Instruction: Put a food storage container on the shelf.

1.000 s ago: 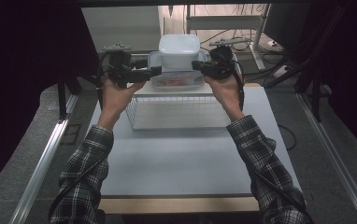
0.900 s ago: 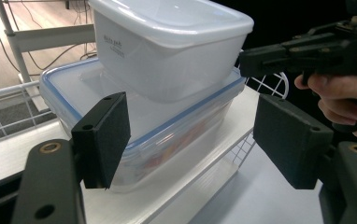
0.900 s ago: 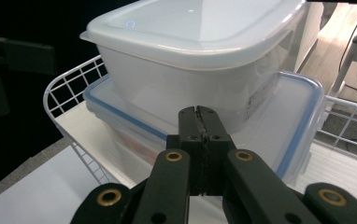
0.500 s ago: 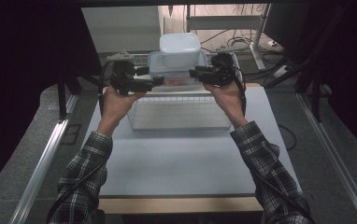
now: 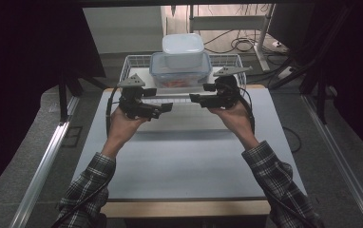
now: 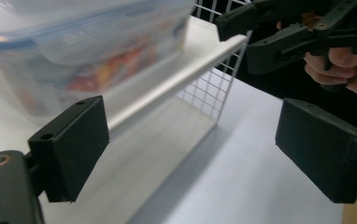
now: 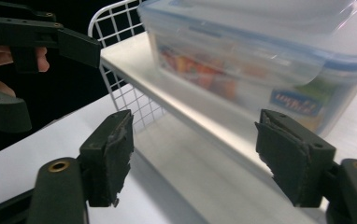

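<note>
Both grippers, left (image 5: 166,107) and right (image 5: 195,99), jaws apart after just opening, empty, near the wire basket (image 5: 137,64) holding stacked containers (image 5: 180,70).

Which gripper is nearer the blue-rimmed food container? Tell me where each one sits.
Right, narrowly. The right gripper is just below the blue-rimmed container's front right corner, jaws open. The left gripper sits lower, off its front left corner, jaws open too. Neither touches it.
</note>
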